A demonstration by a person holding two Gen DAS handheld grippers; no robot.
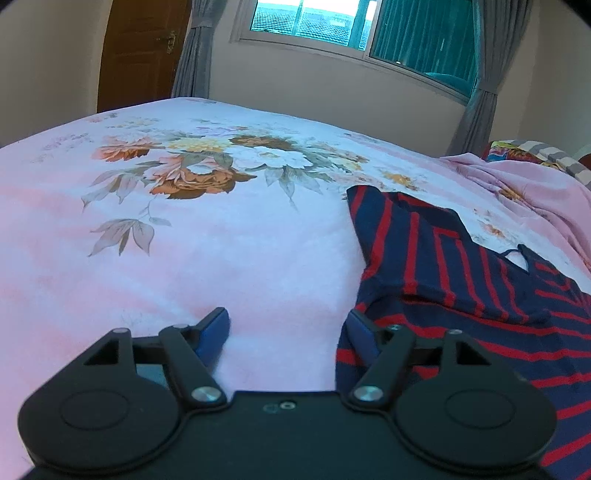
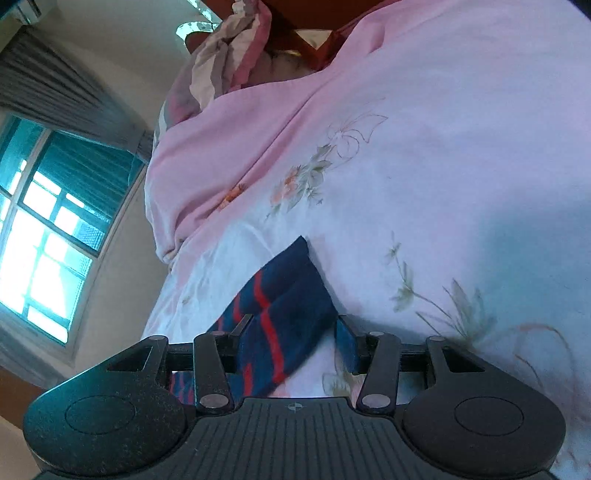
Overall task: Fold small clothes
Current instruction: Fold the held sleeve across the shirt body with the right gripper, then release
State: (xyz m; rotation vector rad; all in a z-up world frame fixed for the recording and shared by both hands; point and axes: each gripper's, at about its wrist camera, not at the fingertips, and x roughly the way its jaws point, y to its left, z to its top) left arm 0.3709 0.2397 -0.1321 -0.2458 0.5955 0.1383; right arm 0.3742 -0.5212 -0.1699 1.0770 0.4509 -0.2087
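Note:
A small navy shirt with red stripes (image 1: 461,280) lies spread on the pink floral bed sheet (image 1: 221,240), at the right of the left wrist view. My left gripper (image 1: 288,325) is open and empty just above the sheet, its right finger at the shirt's left edge. In the right wrist view a corner of the shirt (image 2: 291,306) lies between the fingers of my right gripper (image 2: 295,332). That gripper is open, with the cloth close to its left finger and apart from its right one.
A bunched pink blanket (image 1: 517,184) and a striped pillow (image 1: 546,155) lie at the bed's far right. Behind the bed are a window (image 1: 332,22), grey curtains (image 1: 192,51) and a brown door (image 1: 136,55). A wooden headboard (image 2: 306,33) shows in the right wrist view.

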